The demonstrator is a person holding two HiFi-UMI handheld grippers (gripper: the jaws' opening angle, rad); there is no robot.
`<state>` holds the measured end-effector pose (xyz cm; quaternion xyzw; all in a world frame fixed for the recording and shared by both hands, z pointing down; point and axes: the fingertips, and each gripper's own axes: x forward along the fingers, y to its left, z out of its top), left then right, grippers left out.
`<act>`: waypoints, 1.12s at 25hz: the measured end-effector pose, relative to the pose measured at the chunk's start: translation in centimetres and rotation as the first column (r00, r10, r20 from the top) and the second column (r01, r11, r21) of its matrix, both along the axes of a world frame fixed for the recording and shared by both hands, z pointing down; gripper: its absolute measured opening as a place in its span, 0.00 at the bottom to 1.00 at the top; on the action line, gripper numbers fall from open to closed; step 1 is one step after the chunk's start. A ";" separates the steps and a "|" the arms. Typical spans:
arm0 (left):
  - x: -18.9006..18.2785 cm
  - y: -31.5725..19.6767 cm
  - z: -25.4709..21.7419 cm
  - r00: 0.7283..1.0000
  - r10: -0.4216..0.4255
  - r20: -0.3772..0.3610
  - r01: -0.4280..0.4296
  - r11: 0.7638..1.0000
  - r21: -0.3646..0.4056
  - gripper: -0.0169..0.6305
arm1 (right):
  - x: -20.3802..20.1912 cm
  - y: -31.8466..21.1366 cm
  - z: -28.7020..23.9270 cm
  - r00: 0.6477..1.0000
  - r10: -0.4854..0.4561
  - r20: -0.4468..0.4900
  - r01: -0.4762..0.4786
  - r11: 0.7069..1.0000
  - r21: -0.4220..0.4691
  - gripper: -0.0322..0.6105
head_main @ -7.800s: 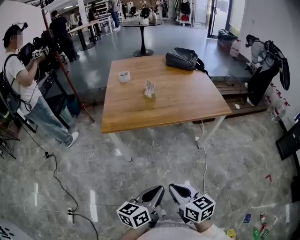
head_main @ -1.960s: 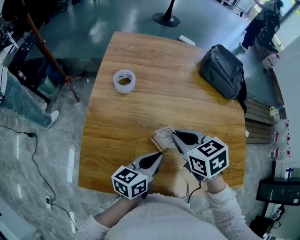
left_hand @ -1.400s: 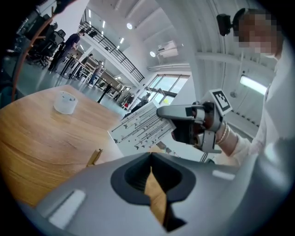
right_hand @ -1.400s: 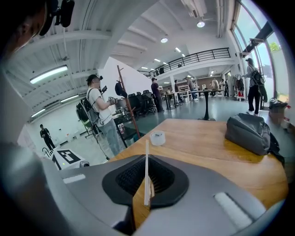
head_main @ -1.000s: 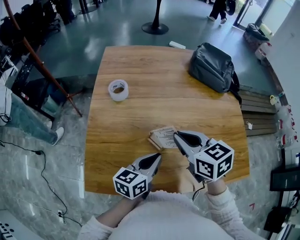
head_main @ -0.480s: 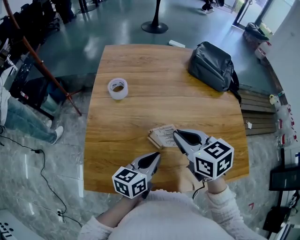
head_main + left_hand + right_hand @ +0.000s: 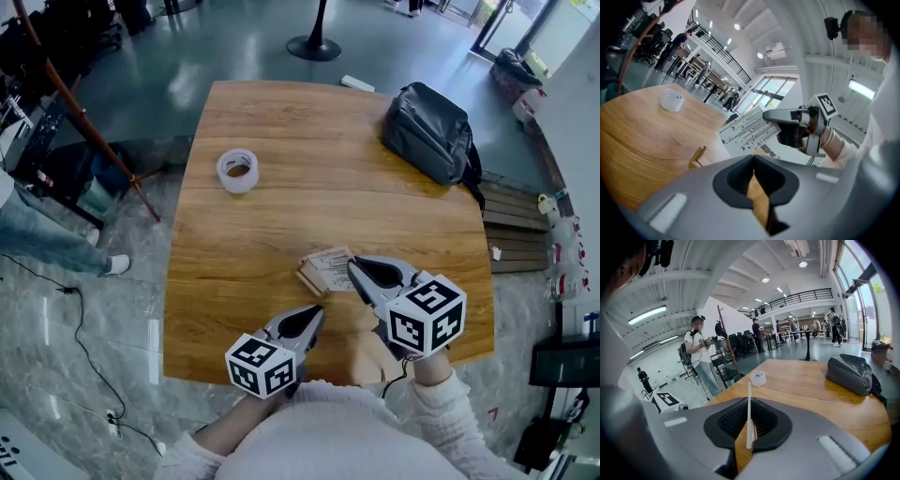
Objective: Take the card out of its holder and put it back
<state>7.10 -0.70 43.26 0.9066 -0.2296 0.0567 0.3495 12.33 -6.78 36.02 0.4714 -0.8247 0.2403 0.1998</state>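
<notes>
A white printed card [image 7: 330, 265] leans by its small wooden holder [image 7: 307, 278] near the front of the wooden table [image 7: 281, 216]. My right gripper [image 7: 354, 267] is shut on the card's edge. In the right gripper view the card [image 7: 749, 413] stands edge-on between the jaws. The left gripper view shows the card [image 7: 747, 131] held by the right gripper [image 7: 771, 115], with the holder [image 7: 697, 156] at its lower left. I cannot tell whether the card sits in the slot. My left gripper [image 7: 317, 312] is shut and empty, just short of the holder.
A roll of tape [image 7: 238, 171] lies at the table's far left. A dark bag [image 7: 429, 131] rests on the far right corner. A person [image 7: 701, 362] stands beyond the left side, by a red-brown pole [image 7: 84, 112]. The table's front edge is close under my grippers.
Since the earliest frame I have come from across the floor up to the table. Over the last second both grippers and the card have stayed almost still.
</notes>
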 end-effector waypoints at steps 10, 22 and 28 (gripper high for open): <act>-0.3 -0.8 1.6 1.000 -0.026 0.001 0.026 0.998 -0.054 0.04 | -0.5 -1.8 2.3 0.997 -0.045 -0.058 0.041 0.997 -0.068 0.07; -0.6 -1.0 2.3 0.998 -0.056 -0.028 0.053 0.993 -0.109 0.04 | -1.0 -2.2 3.9 0.992 -0.085 -0.096 0.072 0.988 -0.134 0.07; -0.8 -1.4 2.5 0.996 -0.077 -0.049 0.070 0.989 -0.132 0.04 | -1.6 -2.4 4.6 0.988 -0.101 -0.114 0.082 0.984 -0.159 0.07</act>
